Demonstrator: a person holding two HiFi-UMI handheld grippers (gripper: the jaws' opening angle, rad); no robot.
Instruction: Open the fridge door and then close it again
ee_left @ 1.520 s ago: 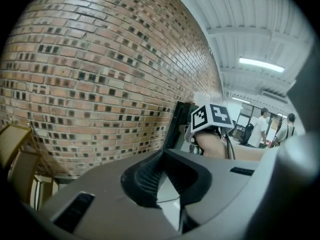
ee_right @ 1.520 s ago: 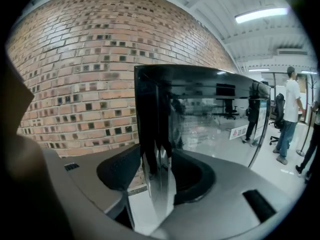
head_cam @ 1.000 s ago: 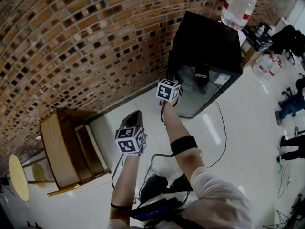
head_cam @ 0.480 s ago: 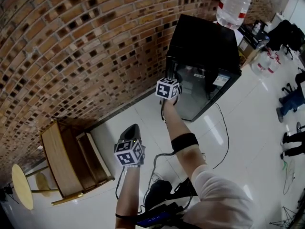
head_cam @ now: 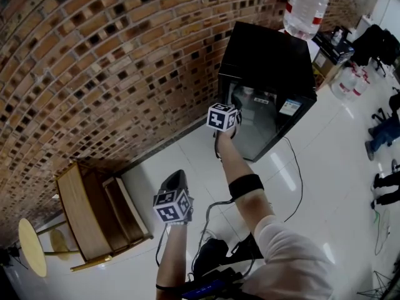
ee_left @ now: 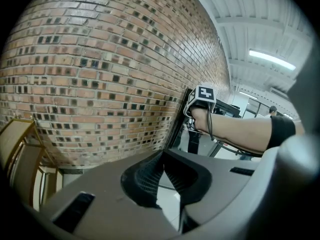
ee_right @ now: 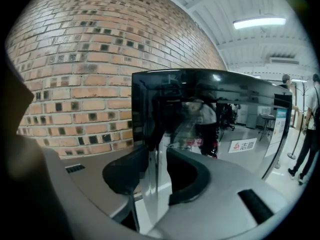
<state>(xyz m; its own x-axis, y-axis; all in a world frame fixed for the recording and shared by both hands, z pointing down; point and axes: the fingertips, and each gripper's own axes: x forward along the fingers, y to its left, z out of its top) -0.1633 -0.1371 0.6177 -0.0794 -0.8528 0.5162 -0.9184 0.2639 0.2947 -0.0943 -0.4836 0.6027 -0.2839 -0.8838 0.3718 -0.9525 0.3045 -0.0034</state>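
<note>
A black fridge (head_cam: 269, 61) with a glass door (head_cam: 265, 124) stands against the brick wall, its door closed. My right gripper (head_cam: 232, 112) is at the door's left edge. In the right gripper view the jaws (ee_right: 156, 156) have just been closing and now sit either side of that edge, pads against it; the glass (ee_right: 215, 119) mirrors the room. My left gripper (head_cam: 175, 179) hangs low over the floor, well short of the fridge, shut on nothing (ee_left: 162, 156). From there the right hand's marker cube (ee_left: 202, 94) shows at the fridge (ee_left: 181, 126).
A big water bottle (head_cam: 305, 8) stands behind the fridge. A wooden shelf unit (head_cam: 87, 211) and a round yellow stool (head_cam: 28, 245) are at the left by the brick wall (head_cam: 94, 61). A cable (head_cam: 294, 180) runs over the white floor. People stand at the right (head_cam: 382, 133).
The right gripper has edged closer onto the fridge door's left edge. The left gripper has sunk lower in the head view.
</note>
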